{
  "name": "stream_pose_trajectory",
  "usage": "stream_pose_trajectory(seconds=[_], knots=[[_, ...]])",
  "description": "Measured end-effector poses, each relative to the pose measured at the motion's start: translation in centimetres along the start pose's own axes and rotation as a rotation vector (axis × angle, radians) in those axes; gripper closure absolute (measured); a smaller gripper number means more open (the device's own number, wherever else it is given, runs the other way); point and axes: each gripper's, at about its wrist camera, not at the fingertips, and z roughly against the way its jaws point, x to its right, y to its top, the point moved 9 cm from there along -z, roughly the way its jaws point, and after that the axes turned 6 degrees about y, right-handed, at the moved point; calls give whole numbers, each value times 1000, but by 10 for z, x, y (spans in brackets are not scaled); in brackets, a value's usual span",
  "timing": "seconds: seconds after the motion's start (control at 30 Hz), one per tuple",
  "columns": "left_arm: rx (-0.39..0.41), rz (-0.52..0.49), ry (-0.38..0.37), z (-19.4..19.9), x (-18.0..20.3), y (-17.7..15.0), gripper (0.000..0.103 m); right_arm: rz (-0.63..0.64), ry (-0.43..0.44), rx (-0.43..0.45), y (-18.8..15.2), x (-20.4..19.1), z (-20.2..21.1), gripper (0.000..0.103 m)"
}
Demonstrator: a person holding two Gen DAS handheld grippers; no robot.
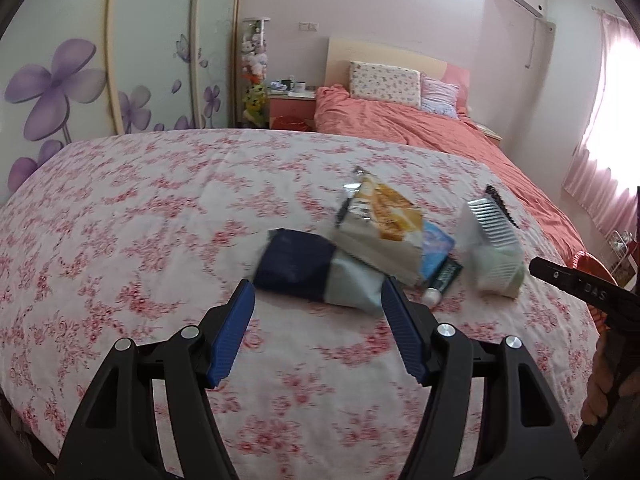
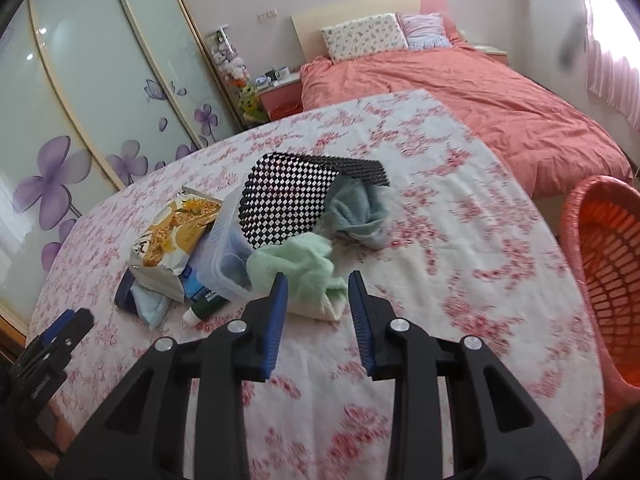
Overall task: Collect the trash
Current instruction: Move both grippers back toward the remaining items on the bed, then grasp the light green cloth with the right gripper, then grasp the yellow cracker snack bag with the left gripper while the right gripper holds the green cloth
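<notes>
On the flowered tablecloth, just ahead of my right gripper, the snack bag lies atop the pile, beside a clear tub and pale green cloth. Both grippers are open and empty; my left gripper faces a dark blue pouch. I judge the bag light, crinkly and slippery, so I'd pinch its torn top edge. It's yellow and white, glossy.

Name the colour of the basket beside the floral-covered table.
Orange-red, seen best in the right wrist view: the basket.
</notes>
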Motion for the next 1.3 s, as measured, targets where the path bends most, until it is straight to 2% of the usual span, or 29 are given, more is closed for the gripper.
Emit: stream_pose_trajectory(seconds=[0.13,0.2,0.27,0.3,0.5,0.6,0.7,1.03,1.27,1.3], knots=[[-5,14,9,-3,-11,0,38,-4,-4,-46,-2,-1,-18,71],[-10,19,10,-5,-14,-1,38,6,-3,-68,-4,-3,-26,77],[-15,23,13,-7,-17,-1,38,23,9,-82,-6,-7,-30,96],[-17,26,13,-8,-19,-2,38,29,10,-80,-6,-9,-30,98],[-31,46,17,-12,-27,-4,38,76,-21,42,4,-16,8,99],[-44,54,16,-16,-29,-5,38,106,-92,118,14,-14,35,99],[-55,53,14,-22,-30,-5,38,126,-149,157,20,-10,49,99],[-113,61,-10,-42,-17,-4,38,129,-175,146,12,3,58,99],[-79,61,-45,-36,7,14,32,122,-173,147,8,7,57,99],[-74,66,-53,-36,10,19,27,122,-174,149,9,7,58,99]])
